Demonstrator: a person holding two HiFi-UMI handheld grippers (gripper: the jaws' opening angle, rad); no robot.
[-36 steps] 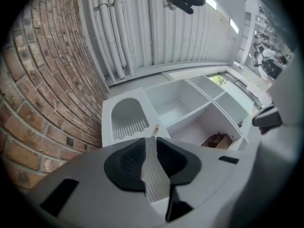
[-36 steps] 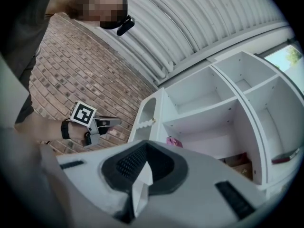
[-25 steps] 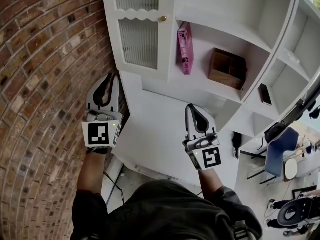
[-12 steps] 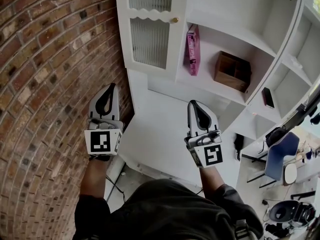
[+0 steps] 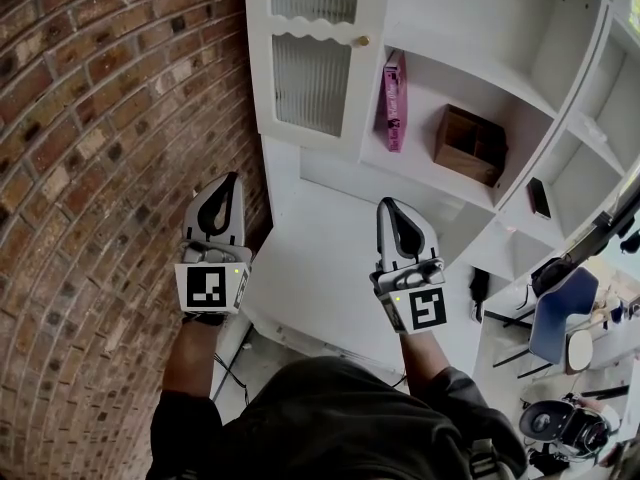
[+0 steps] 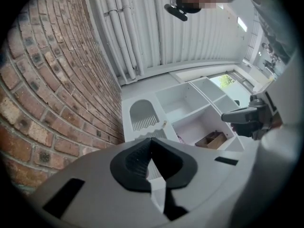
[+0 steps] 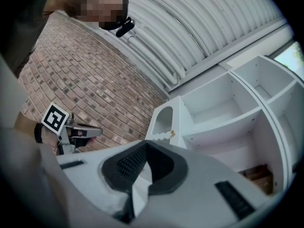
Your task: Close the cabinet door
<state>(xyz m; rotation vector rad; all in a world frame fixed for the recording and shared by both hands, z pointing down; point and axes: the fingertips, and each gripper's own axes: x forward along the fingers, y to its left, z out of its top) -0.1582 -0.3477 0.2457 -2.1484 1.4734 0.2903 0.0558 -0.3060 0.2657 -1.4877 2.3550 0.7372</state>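
In the head view the white cabinet (image 5: 500, 28) fills the upper right. The cabinet door (image 5: 312, 78) sits at 12 o'clock, on the cabinet's left section, right beside the brick wall (image 5: 90, 168) that takes up the 9 o'clock side. The door has two ribbed glass panes and a small brass knob (image 5: 362, 40) on its right edge. It appears to lie flush against the frame, closed, and neither tool touches it.

The left gripper (image 5: 231, 178) is at 7 o'clock from the door, tip pointing up toward the door's lower corner but well apart from it. Its jaws are pressed together with nothing between them. The right gripper (image 5: 387, 204) is at 5 o'clock from the door, over the white ledge (image 5: 320, 268) below the shelves. Its jaws also meet at the tip and hold nothing.

On the open shelf at 3 o'clock from the door a pink book (image 5: 395, 98) stands upright; its print is too small to read. A wooden box (image 5: 470, 145) sits at 4 o'clock from the book.

Each gripper's marker cube (image 5: 210, 288) shows a black-and-white square code, with no letters. A blue chair (image 5: 555, 313) is at the picture's 4 o'clock edge.
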